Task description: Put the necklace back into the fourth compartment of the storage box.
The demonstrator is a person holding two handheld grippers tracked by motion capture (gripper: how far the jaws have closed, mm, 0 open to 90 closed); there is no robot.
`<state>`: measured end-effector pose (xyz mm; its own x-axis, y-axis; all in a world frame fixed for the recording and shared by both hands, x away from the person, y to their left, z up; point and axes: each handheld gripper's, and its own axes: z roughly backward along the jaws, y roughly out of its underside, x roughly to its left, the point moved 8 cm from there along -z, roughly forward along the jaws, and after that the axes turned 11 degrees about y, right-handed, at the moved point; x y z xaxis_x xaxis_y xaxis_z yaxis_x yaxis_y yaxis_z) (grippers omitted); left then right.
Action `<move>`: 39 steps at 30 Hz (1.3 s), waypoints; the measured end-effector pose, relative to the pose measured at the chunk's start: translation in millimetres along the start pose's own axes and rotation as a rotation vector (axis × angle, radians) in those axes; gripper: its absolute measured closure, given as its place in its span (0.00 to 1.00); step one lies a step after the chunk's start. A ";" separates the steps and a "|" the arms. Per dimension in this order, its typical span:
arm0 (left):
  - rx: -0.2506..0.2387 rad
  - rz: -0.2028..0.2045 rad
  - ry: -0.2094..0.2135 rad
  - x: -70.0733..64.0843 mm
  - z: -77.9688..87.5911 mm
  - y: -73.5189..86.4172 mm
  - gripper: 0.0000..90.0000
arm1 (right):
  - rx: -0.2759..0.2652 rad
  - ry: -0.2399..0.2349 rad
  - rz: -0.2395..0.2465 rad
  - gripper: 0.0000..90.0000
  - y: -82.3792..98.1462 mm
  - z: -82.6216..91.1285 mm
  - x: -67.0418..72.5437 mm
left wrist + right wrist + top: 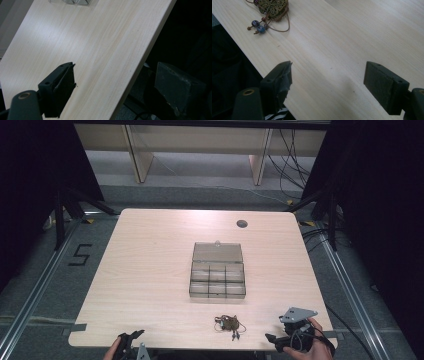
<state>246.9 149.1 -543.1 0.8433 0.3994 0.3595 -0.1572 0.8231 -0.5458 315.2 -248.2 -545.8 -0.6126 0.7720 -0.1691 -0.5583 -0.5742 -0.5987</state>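
The right tongs [328, 82] are held with the jaws wide apart and nothing between them, low over the near edge of the tabletop [150, 270], in the high view at the near right corner [280, 342]. The left tongs [110, 82] are likewise spread with nothing gripped, one jaw over the wood and the other hanging past the near edge; in the high view they sit at the near left [131, 340].

Ahead of the right tongs a beaded pendant necklace [270, 10] is seen lying in a loose heap, its brown cord looped and its blue beads trailing toward the edge. In the high view the necklace [229, 323] lies between the two tongs, just in front of a clear compartment box [218, 281] whose lid is folded open.

The step in hand is judged to be a reach for the necklace. It would best be approached from above with the jaws kept spread, and the flat brass pendant should be straddled rather than the thin cord, so that the heap is lifted whole and no strand is left dragging.
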 end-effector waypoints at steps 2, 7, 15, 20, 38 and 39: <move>-0.030 0.013 -0.016 0.0 -0.4 -1.7 0.18 | -0.005 0.002 -0.018 0.26 -0.7 -0.4 0.7; -0.005 0.016 -0.016 -0.1 0.5 0.1 0.18 | -0.008 -0.008 0.004 0.27 -2.1 0.3 3.2; -0.007 0.004 -0.040 0.7 -2.9 -0.6 0.18 | -0.015 -0.039 0.043 0.28 -15.4 2.0 12.2; -0.011 0.025 -0.032 1.8 -0.8 1.2 0.18 | -0.029 -0.097 0.116 0.30 -41.6 0.6 25.6; -0.012 0.011 -0.028 1.1 -1.1 -0.1 0.18 | 0.014 -0.135 0.210 0.32 -76.1 -18.6 36.5; -0.011 0.010 -0.030 1.7 -0.8 0.1 0.18 | 0.011 -0.160 0.243 0.32 -79.2 -20.8 38.3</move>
<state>248.7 149.5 -543.1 0.8258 0.4198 0.3767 -0.1596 0.8145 -0.5578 347.6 -167.5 -521.2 -0.8093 0.5590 -0.1804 -0.3899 -0.7410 -0.5467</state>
